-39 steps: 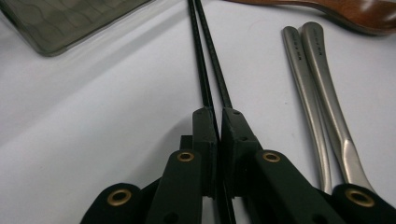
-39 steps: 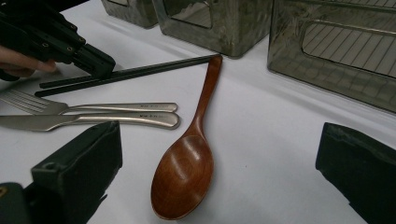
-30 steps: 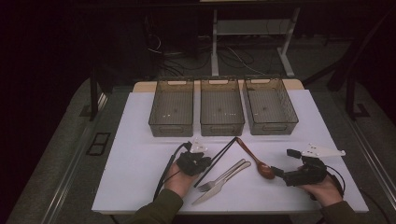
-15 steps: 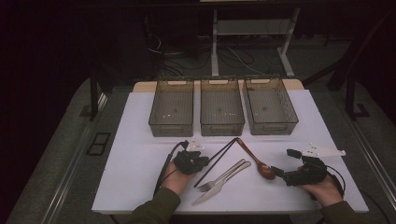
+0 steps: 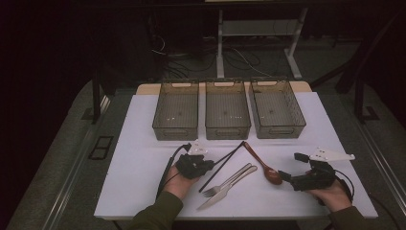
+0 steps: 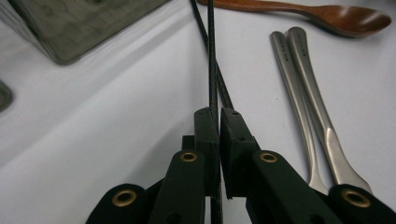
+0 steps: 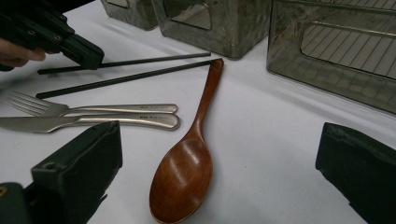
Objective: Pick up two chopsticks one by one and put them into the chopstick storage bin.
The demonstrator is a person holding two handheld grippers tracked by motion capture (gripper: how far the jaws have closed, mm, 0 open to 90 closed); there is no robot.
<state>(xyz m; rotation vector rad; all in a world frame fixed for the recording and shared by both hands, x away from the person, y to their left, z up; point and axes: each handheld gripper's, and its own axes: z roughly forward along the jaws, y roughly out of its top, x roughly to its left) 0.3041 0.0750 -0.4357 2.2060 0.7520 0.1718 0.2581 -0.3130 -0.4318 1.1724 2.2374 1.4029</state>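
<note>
Three clear bins stand in a row at the back of the white worktop [image 5: 139, 143]: the left bin [image 5: 175, 111], the middle bin [image 5: 227, 109] and the right bin [image 5: 276, 108]. Nothing can be made out inside any of them.

In front of the left bin, the left claw [image 5: 207, 165] lies low over the worktop, the hand behind it coming in from the near edge. Its jaws are pinched onto one black chopstick [image 6: 211, 60]; the second chopstick [image 6: 219, 88] lies just beside it. A second ago the left claw sat a little farther from the chopsticks.

Next come a fork [image 5: 229, 179] and a knife [image 5: 225, 189] touching side by side, then a wooden spoon [image 5: 261, 163]. At the right, the right claw [image 5: 285, 176] rests near the spoon's bowl, jaws wide apart and holding nothing, placed as before.
</note>
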